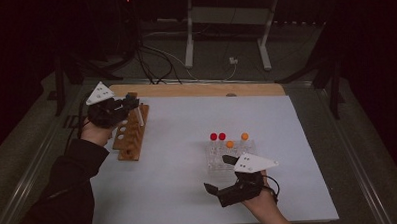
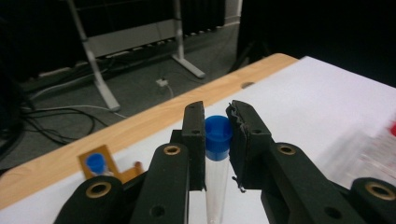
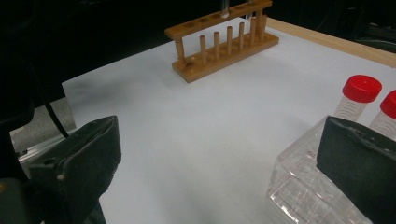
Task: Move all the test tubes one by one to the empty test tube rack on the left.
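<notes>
My left gripper point(image 2: 218, 116) is shut on a clear tube with a blue cap point(image 2: 217, 138), held upright just under the cap. In the high view this gripper point(image 1: 132, 103) hovers over the far end of the wooden tube rack point(image 1: 130, 135) at the table's left. A second blue-capped tube point(image 2: 95, 163) stands in that rack. My right gripper point(image 1: 219, 174) is open and empty near the front edge, just in front of a clear plastic rack point(image 1: 227, 156) that holds red-capped tubes point(image 1: 218, 136) and orange-capped tubes point(image 1: 236, 139). In the right gripper view its jaws point(image 3: 224, 154) stand wide apart.
A white sheet point(image 1: 189, 192) covers the table, with a wooden edge point(image 1: 195, 89) along the far side. Beyond the table, a metal stand point(image 1: 228, 21) and cables lie on the floor. The right gripper view shows the wooden rack point(image 3: 224, 39) far off and the clear rack point(image 3: 303, 186) close.
</notes>
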### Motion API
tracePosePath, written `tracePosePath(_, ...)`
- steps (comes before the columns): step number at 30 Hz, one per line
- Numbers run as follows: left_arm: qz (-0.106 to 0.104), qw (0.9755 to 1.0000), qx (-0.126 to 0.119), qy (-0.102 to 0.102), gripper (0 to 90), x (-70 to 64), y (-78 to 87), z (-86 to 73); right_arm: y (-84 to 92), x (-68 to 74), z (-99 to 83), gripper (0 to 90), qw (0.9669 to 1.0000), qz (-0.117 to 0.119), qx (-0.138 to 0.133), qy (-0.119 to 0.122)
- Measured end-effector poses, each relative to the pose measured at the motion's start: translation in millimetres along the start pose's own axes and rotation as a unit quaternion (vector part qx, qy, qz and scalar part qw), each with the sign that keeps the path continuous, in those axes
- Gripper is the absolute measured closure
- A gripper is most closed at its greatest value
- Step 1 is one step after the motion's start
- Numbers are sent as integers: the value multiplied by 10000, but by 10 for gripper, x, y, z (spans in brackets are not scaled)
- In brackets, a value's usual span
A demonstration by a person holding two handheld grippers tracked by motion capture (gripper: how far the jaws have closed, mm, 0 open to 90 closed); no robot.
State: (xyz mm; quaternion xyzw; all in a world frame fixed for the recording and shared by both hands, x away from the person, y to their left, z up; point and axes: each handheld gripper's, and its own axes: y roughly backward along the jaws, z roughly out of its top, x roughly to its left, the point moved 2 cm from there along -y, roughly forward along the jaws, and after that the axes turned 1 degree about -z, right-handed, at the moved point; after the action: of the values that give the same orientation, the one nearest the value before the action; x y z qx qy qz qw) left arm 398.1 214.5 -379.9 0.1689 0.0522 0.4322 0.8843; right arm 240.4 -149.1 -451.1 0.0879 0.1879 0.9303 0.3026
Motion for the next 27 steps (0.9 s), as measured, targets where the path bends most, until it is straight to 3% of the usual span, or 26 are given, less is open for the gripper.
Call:
tracePosePath(17, 675, 9972, -146, 291, 780, 426, -154, 47, 3, -25, -8, 0, 10000, 24, -8, -23)
tracePosePath(27, 1086, 9925, -174, 542, 780, 636, -282, -71, 12, -29, -10, 0, 10000, 45, -11, -10)
